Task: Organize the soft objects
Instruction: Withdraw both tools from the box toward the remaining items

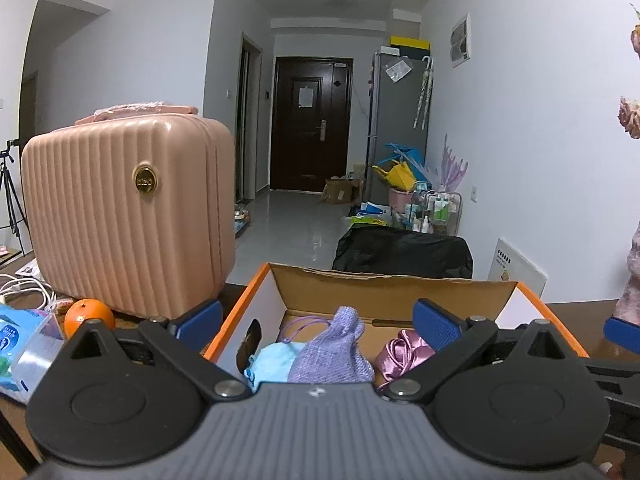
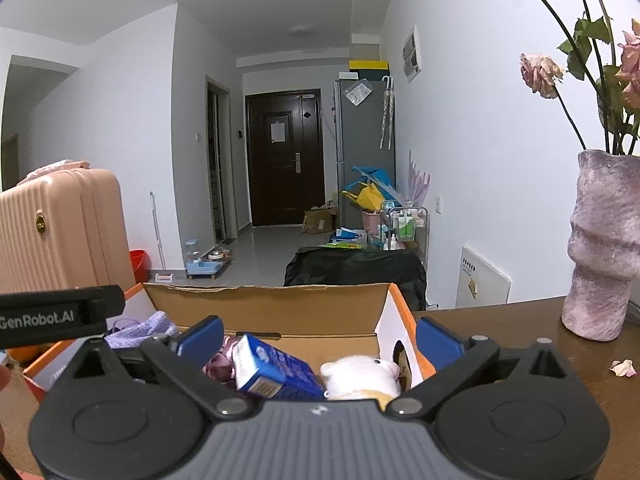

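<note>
Soft things, a knitted pouch (image 1: 332,348), a satin scrunchie (image 1: 402,354) and a plush toy (image 2: 360,376), lie in the cardboard box (image 1: 400,288); both grippers' jaws gape wide, empty, so sorting looks nearly done.

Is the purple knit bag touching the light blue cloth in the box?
Touching. The left wrist view shows the knit bag lying against the blue cloth, no gap.

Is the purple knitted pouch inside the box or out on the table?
Inside. The purple knitted pouch lies within the cardboard box, its walls rising around it.
</note>
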Tool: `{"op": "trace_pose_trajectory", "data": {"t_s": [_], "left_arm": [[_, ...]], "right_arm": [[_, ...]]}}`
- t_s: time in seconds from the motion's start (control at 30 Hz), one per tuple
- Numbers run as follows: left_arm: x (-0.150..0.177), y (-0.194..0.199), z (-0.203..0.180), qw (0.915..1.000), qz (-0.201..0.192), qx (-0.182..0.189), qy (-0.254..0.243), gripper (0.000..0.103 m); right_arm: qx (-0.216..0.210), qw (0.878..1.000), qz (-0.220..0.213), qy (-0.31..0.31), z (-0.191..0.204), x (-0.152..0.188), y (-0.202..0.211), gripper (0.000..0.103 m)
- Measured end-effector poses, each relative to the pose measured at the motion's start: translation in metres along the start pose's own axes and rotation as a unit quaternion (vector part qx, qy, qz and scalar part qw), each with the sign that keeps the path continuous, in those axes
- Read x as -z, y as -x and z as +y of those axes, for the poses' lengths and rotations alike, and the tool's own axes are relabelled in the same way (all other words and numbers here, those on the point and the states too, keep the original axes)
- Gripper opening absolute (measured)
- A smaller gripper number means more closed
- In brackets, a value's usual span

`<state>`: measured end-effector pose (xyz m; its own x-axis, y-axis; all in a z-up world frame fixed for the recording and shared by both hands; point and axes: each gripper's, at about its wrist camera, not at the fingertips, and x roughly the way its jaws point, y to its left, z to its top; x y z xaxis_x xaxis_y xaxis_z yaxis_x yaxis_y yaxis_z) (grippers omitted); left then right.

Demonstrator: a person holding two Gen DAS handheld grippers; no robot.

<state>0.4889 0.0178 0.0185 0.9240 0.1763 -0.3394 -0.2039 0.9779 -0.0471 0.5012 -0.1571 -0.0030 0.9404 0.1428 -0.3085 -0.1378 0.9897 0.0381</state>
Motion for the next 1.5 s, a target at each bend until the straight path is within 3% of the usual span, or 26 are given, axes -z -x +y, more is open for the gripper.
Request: {"op": "trace_pose_trajectory", "data": {"t_s": [0.53,0.97,1.5], "left_arm": [[0.009,0.012,0.006,0.9999,0.006,-0.013,0.0,0.103],[0.023,0.059,0.011,0.9998,-0.004,-0.01,-0.017,0.103],[0.054,0.105,0.028,0.9992,0.023,-0.019,-0.025,0.103]], "right_arm": [[0.011,1.0,-0.012,0.014,0.002,0.011,0.024,0.103],[0.008,1.0,-0.015,0.02,0.006,0.031,0.073,0.103],[0.008,0.999,-0.008,0.034,0.014,0.054,0.131,0.103]]}}
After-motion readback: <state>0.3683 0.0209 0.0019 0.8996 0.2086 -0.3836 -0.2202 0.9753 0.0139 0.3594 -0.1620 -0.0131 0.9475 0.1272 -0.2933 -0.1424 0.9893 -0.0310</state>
